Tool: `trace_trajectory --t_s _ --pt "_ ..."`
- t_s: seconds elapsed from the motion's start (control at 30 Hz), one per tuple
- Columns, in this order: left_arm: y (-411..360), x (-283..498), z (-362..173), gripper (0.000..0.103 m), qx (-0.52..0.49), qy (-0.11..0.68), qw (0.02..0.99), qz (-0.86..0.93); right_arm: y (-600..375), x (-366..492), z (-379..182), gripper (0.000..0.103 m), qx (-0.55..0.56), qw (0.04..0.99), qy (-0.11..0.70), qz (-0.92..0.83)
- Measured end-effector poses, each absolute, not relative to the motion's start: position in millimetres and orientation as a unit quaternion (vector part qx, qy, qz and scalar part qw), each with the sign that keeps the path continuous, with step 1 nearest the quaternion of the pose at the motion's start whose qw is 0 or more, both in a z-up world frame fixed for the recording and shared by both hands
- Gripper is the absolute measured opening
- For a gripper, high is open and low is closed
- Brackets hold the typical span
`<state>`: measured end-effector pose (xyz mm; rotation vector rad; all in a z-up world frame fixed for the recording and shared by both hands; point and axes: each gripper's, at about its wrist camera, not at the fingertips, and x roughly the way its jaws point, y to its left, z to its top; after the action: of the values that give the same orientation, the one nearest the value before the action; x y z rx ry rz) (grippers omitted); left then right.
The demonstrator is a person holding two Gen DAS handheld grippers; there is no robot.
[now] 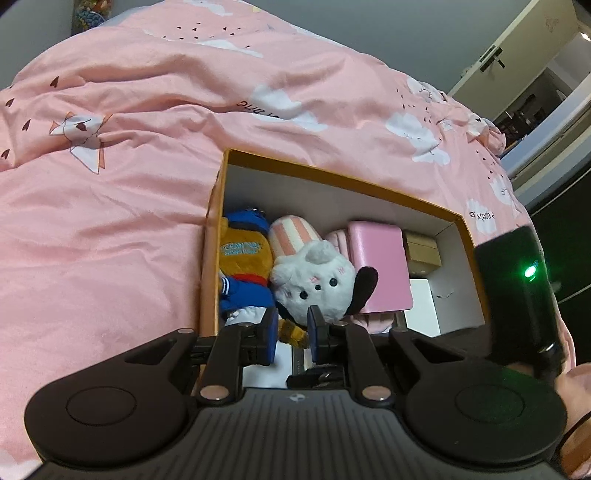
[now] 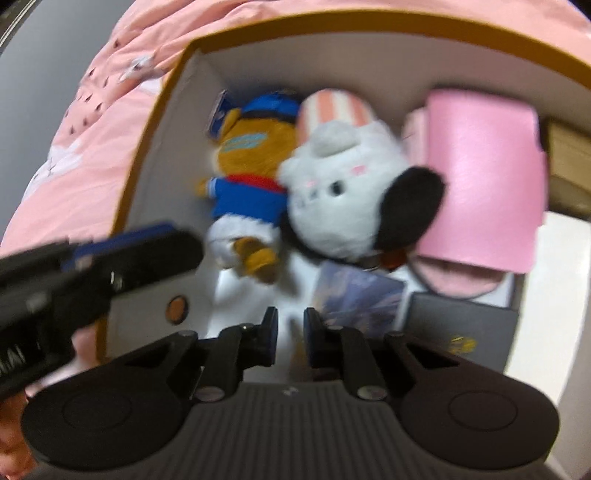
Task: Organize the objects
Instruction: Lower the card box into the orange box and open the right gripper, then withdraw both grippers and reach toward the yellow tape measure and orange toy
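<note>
An orange-rimmed cardboard box [image 1: 332, 173] with white inner walls sits on a pink bed. Inside lie a brown plush in blue clothes [image 1: 243, 266], a white plush dog with a black ear and striped hat [image 1: 314, 277], and a pink box [image 1: 380, 269]. My left gripper [image 1: 291, 325] hovers over the box's near end, jaws slightly apart and empty, with the plush's striped foot [image 1: 293, 334] showing below the gap. My right gripper [image 2: 290, 326] hovers over the same box [image 2: 369, 26], jaws slightly apart and empty. The two plushes [image 2: 332, 192] and the pink box [image 2: 484, 177] lie ahead of it.
A pink duvet [image 1: 110, 221] surrounds the box. A tan box [image 1: 423, 247] and white item [image 1: 421, 306] sit at the box's right end. A picture card [image 2: 354, 295] and dark booklet [image 2: 461, 332] lie on the box floor. A doorway [image 1: 535, 92] opens at right.
</note>
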<state>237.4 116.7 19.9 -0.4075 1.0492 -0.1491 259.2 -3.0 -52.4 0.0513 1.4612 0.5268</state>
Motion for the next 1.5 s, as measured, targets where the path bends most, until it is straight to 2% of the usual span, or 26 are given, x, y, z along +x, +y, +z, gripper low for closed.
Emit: trace_trajectory --t_s 0.23,0.27,0.4,0.53,0.6,0.67,0.8,0.9,1.07,1.2,1.23,1.3,1.37,1.5 --pt "115.6 236.4 17.0 0.018 -0.192 0.504 0.839 -0.071 6.3 261.6 -61.9 0.011 0.011 0.714 0.662 0.225" --pt "116.4 236.5 17.3 0.018 -0.197 0.501 0.84 -0.071 5.7 261.9 -63.1 0.015 0.014 0.713 0.664 0.225" --pt "115.7 237.6 19.3 0.018 -0.193 0.501 0.841 -0.071 6.1 261.6 -63.2 0.015 0.03 0.707 0.666 0.235" --pt "112.6 234.5 20.1 0.018 -0.184 0.506 0.839 -0.078 2.3 264.2 -66.9 0.006 0.033 0.71 0.669 0.217" --pt "110.8 233.3 18.9 0.018 -0.179 0.511 0.837 -0.08 -1.4 265.5 -67.0 0.006 0.042 0.71 0.669 0.216" --pt "109.2 230.4 19.5 0.018 -0.177 0.513 0.836 -0.082 -3.2 262.7 -62.2 0.014 0.046 0.711 0.663 0.227" --pt "100.4 218.1 32.7 0.018 -0.166 0.507 0.841 -0.093 -12.2 244.4 -33.1 0.014 0.037 0.739 0.626 0.245" --pt "88.6 201.4 50.7 0.018 -0.149 0.496 0.848 -0.113 -24.9 218.6 5.2 0.014 0.014 0.781 0.566 0.265" --pt "61.8 164.2 70.3 0.018 -0.107 0.492 0.852 -0.144 -80.1 152.2 57.2 0.022 0.009 0.845 0.458 0.276" --pt "41.8 133.6 72.0 0.019 -0.086 0.501 0.845 -0.167 -100.6 112.6 61.4 0.022 0.015 0.87 0.423 0.253" --pt "37.0 126.6 70.6 0.022 -0.083 0.504 0.842 -0.173 -104.2 103.1 58.7 0.023 0.015 0.875 0.419 0.244" --pt "28.4 114.4 65.7 0.028 -0.079 0.51 0.837 -0.183 -118.9 81.8 55.5 0.026 0.009 0.883 0.414 0.223" --pt "19.2 103.6 55.2 0.03 -0.068 0.517 0.831 -0.191 -134.5 58.4 45.2 0.036 0.002 0.889 0.415 0.195" --pt "1.0 87.8 28.2 0.03 -0.047 0.537 0.82 -0.189 -150.3 28.6 14.2 0.037 -0.012 0.892 0.429 0.146"
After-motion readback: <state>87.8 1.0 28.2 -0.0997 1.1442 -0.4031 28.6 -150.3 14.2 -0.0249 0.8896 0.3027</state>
